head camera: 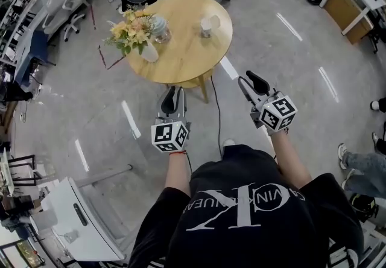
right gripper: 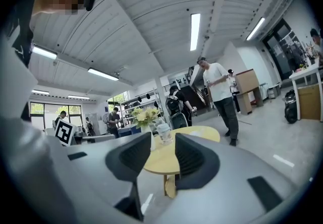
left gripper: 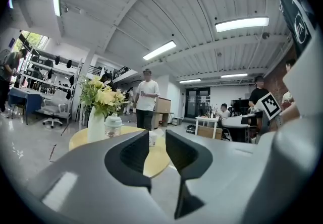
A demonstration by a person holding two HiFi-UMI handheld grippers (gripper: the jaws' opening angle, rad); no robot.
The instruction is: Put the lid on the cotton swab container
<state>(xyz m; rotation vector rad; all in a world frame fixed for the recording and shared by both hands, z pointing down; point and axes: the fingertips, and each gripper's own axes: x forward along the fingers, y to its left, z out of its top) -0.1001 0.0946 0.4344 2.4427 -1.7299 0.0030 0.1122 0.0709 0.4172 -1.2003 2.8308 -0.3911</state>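
Observation:
A round wooden table [head camera: 181, 58] carries a small glass jar with a domed top [head camera: 161, 31] beside the flowers, and a small white cup-shaped container [head camera: 207, 25] near its far right. Which one holds the cotton swabs I cannot tell. Both grippers hover over the floor on the near side of the table, well short of it. The left gripper [head camera: 175, 93] points at the table's near edge, its jaws a little apart with nothing between them. My right gripper [head camera: 247, 78] is off to the table's right, jaws wide and empty. In the left gripper view the jar [left gripper: 113, 125] stands left of the jaws.
A white vase of yellow flowers [head camera: 140, 34] stands on the table's left side. A black cable [head camera: 216, 110] runs across the floor under the table. A person [left gripper: 147, 98] stands behind the table. Desks, shelves and chairs line the room's edges.

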